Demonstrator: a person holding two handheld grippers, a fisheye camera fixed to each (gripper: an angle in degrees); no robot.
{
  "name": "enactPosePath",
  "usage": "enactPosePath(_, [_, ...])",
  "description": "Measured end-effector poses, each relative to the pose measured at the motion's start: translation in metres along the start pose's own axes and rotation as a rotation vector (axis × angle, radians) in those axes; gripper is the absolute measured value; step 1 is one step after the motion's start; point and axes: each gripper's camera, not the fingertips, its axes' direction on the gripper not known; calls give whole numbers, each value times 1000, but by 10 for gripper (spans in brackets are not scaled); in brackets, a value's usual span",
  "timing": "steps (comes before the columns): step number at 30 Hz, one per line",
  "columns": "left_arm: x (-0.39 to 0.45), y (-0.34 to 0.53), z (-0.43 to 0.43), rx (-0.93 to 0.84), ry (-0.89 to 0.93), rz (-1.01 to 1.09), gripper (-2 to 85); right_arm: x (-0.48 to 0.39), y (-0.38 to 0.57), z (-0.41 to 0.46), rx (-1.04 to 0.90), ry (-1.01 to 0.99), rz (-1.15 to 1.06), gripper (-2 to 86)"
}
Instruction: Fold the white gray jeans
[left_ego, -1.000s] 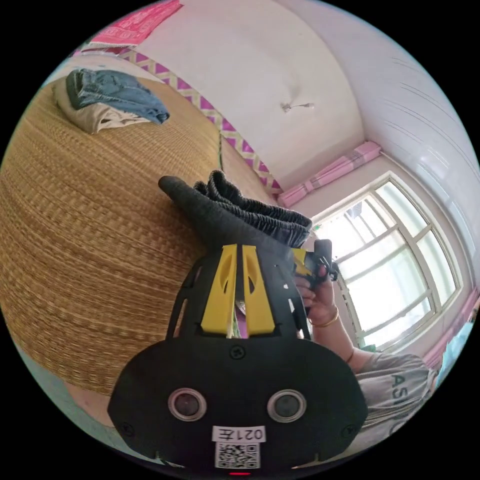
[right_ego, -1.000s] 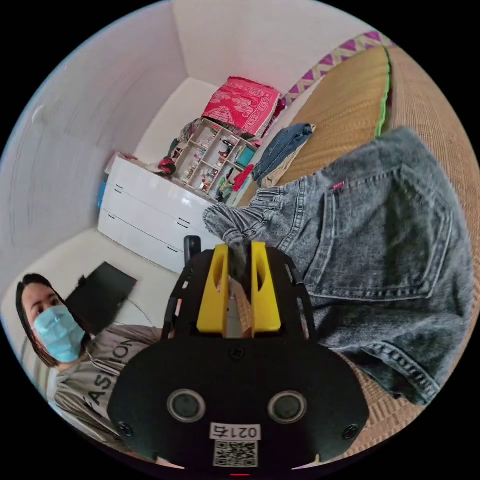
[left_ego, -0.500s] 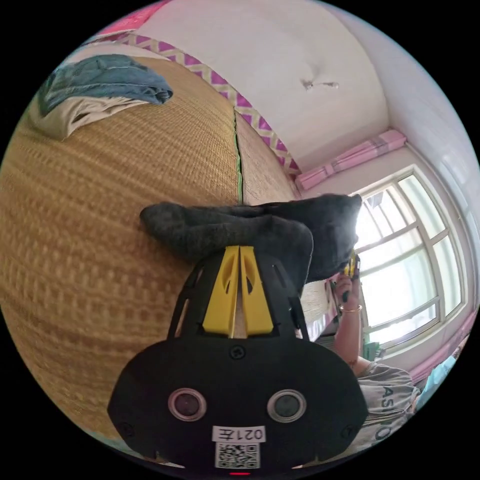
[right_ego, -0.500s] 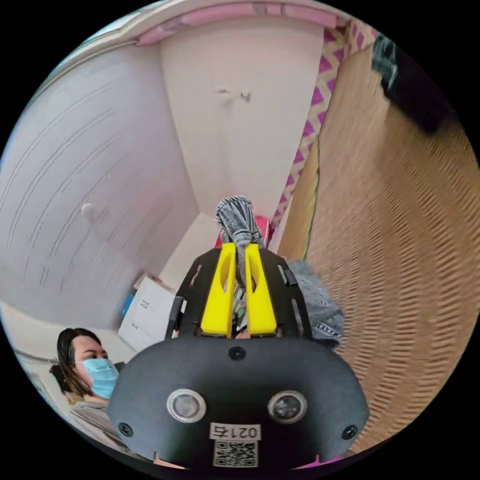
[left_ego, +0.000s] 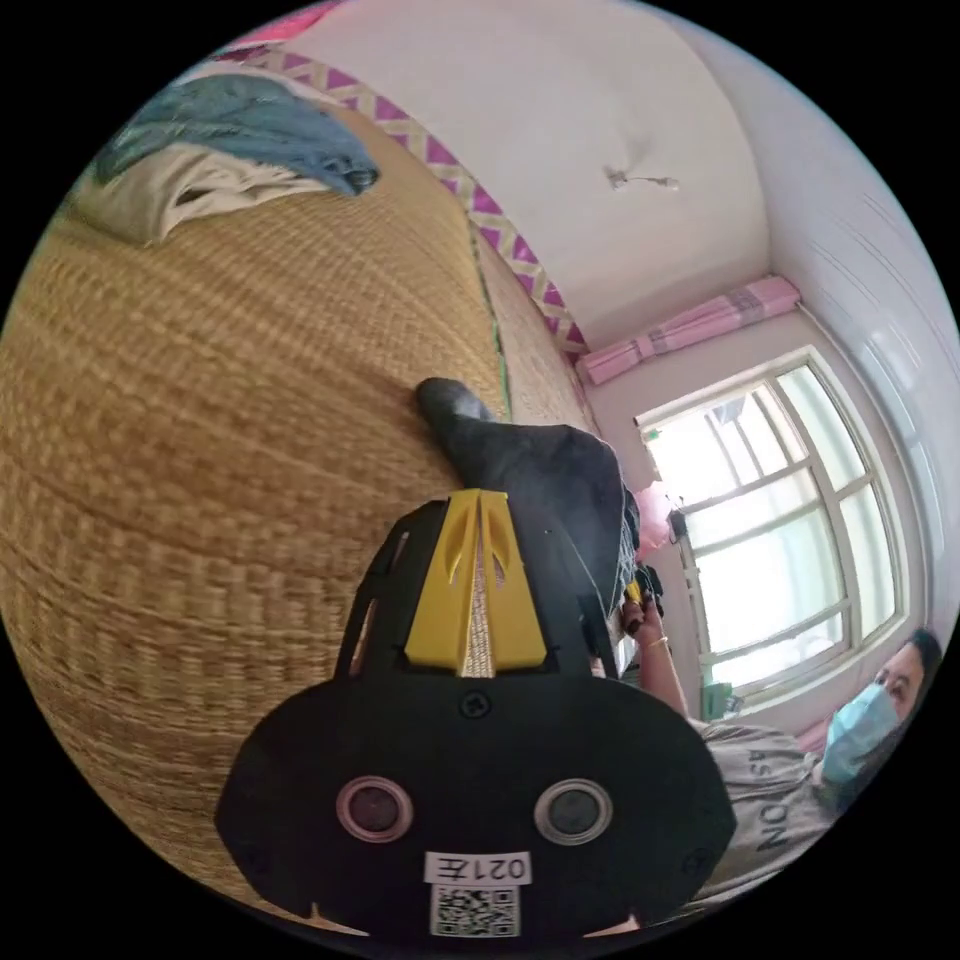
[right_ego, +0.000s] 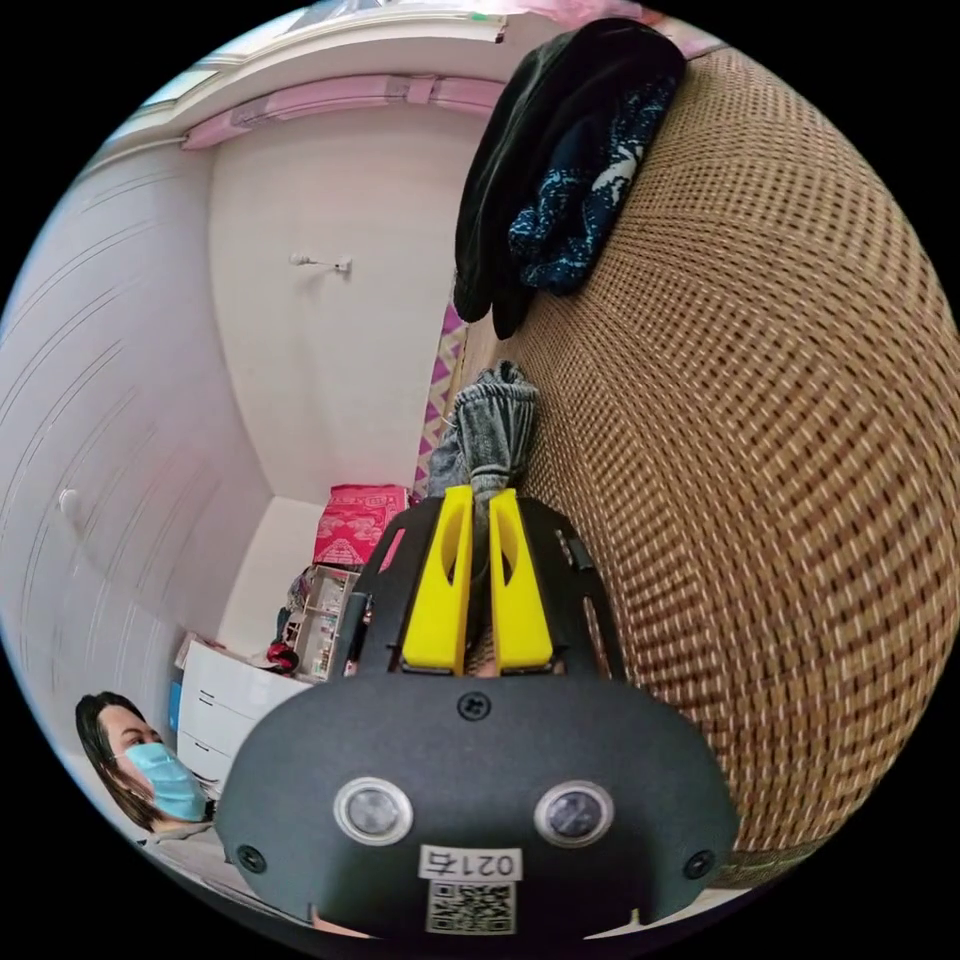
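the jeans (right_ego: 490, 440), spread flat on the woven mat (right_ego: 760, 480) a second ago, now hang bunched from the right gripper (right_ego: 478, 500); the left gripper (left_ego: 478, 500) has let them go.

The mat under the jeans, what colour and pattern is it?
The mat is golden-tan straw, woven in fine rows with dark flecks. The right gripper view shows it best.

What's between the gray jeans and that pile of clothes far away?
In the left gripper view, just bare woven mat lies between the jeans and the clothes pile.
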Motion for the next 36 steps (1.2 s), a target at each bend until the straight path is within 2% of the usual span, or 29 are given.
enactPosePath(4, [4,-36,42,-149,-4,-89,-9,-3,6,10,-15,-11,-8,7])
enactPosePath(8, [32,-86,83,-194,17,-75,-9,-13,5,4,28,-30,-8,9])
enactPosePath(14, [108,-150,158,-249,-31,112,-9,-38,-5,-36,138,17,-89,18])
enactPosePath(19, [120,-134,113,-183,-45,161,-9,-32,4,-38,43,42,9,56])
enactPosePath(22, [119,-99,57,-149,18,192,-9,-51,33,-64,114,56,9,65])
enactPosePath(24, [132,-71,28,-154,9,246,-9,-88,55,-72,195,134,-110,50])
enactPosePath(25, [148,-52,11,-150,-13,302,-9,-123,66,-63,202,180,-246,33])
enactPosePath(27, [181,-21,-11,-128,-60,396,-9,-181,77,-24,139,173,-499,10])
enactPosePath(29, [215,8,-27,-106,-86,491,-9,-251,85,61,-89,167,-747,7])
enactPosePath(31, [251,42,-43,-74,-171,583,-9,-288,90,132,-268,226,-826,13])
enactPosePath(32, [258,50,-46,-69,-194,598,-9,-299,88,179,-371,319,-797,27])
enactPosePath(36, [280,106,-94,27,-361,624,-10,-300,72,279,-574,462,-679,92])
